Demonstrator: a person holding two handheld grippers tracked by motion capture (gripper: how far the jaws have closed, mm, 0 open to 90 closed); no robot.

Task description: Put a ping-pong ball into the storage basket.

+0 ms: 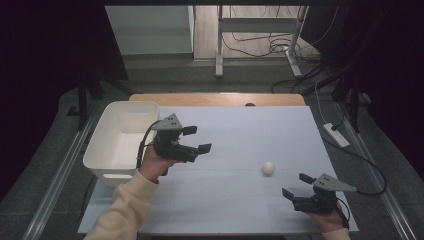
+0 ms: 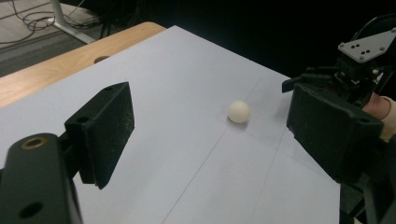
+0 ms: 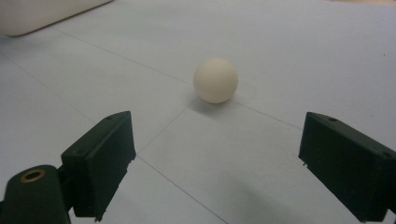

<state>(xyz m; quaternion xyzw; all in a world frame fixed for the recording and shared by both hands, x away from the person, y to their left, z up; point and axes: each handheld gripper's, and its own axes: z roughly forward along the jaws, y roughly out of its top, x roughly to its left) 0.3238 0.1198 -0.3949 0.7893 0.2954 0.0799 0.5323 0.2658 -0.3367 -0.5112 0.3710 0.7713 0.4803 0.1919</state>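
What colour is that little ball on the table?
The ball is cream-white, plain with no pattern; the right gripper view shows it best.

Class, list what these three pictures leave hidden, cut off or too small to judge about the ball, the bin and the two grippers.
- White bin: near inside wall hidden by its own rim, high view.
- Ball: too small for surface marks, high view.
- Right gripper: hand cut off by bottom edge, high view.
- Left gripper: right jaw cut by frame edge, left gripper view.

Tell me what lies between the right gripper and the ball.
Nothing: only bare table lies between the open right gripper and the ball, as the right gripper view shows.
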